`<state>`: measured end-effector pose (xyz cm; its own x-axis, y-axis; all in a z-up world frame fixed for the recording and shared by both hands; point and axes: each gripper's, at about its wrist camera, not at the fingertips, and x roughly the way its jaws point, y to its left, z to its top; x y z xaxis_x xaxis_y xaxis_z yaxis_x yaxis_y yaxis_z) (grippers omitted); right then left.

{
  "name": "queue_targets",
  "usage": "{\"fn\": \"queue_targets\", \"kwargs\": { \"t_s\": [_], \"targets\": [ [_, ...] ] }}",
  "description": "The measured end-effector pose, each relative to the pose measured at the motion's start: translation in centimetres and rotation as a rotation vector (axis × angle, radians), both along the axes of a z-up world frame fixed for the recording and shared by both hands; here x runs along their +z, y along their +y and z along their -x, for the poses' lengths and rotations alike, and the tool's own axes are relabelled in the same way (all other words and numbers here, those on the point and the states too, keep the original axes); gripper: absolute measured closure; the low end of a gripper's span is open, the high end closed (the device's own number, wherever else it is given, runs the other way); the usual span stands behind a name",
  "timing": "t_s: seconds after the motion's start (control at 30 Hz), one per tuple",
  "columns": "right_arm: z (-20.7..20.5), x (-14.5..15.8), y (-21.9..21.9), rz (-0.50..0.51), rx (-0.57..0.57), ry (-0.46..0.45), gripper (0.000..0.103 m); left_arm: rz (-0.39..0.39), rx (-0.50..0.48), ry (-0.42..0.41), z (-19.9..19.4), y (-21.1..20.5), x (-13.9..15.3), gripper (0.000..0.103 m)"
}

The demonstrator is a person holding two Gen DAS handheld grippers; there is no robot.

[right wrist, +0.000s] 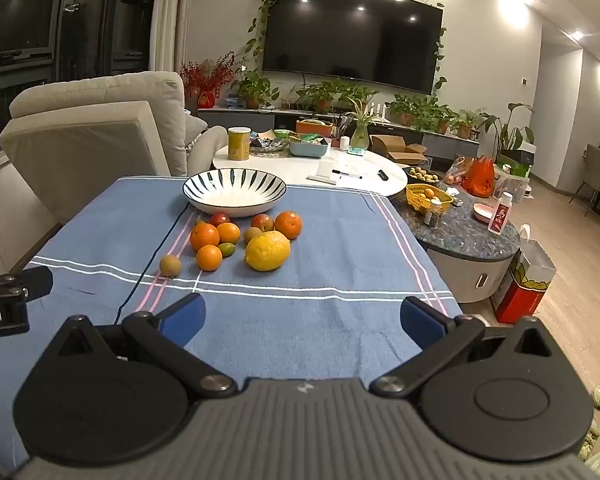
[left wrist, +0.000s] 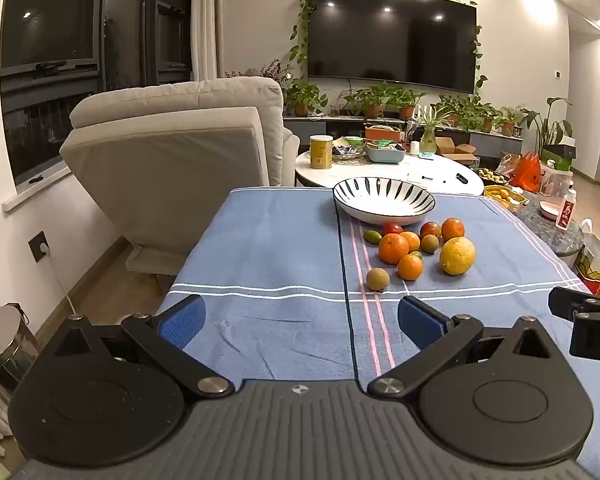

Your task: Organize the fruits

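two handheld grippers hover over the near edge of a blue tablecloth, the left gripper and right gripper both spread wide and holding nothing. the fruit cluster lies ahead (right of the left fingers, left of the right), just in front of the striped bowl, which looks empty. neither is clearly nearer.

The tablecloth is blue with white and pink stripes. The bowl is white with black stripes inside. At 6 o'clock from it sit orange tangerines, a big yellow lemon, a red plum and a brownish-green kiwi. The finger pads are blue. The armchair is beige.
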<state>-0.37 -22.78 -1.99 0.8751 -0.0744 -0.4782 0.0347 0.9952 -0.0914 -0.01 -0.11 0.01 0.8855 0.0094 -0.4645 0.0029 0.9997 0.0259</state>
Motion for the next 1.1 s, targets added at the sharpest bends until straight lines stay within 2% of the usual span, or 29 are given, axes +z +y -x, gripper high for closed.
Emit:
{"fn": "queue_targets", "kwargs": {
  "t_s": [0.03,1.1],
  "targets": [
    [-0.01,-0.02,0.0,-0.002,0.0,-0.001,0.025,0.031,-0.002,0.007,-0.02,0.14,0.04,0.0],
    [0.52,0.17,-0.21,-0.027,0.005,-0.024,0.025,0.017,-0.018,0.003,-0.06,0.02,-0.06,0.0]
  ]
}}
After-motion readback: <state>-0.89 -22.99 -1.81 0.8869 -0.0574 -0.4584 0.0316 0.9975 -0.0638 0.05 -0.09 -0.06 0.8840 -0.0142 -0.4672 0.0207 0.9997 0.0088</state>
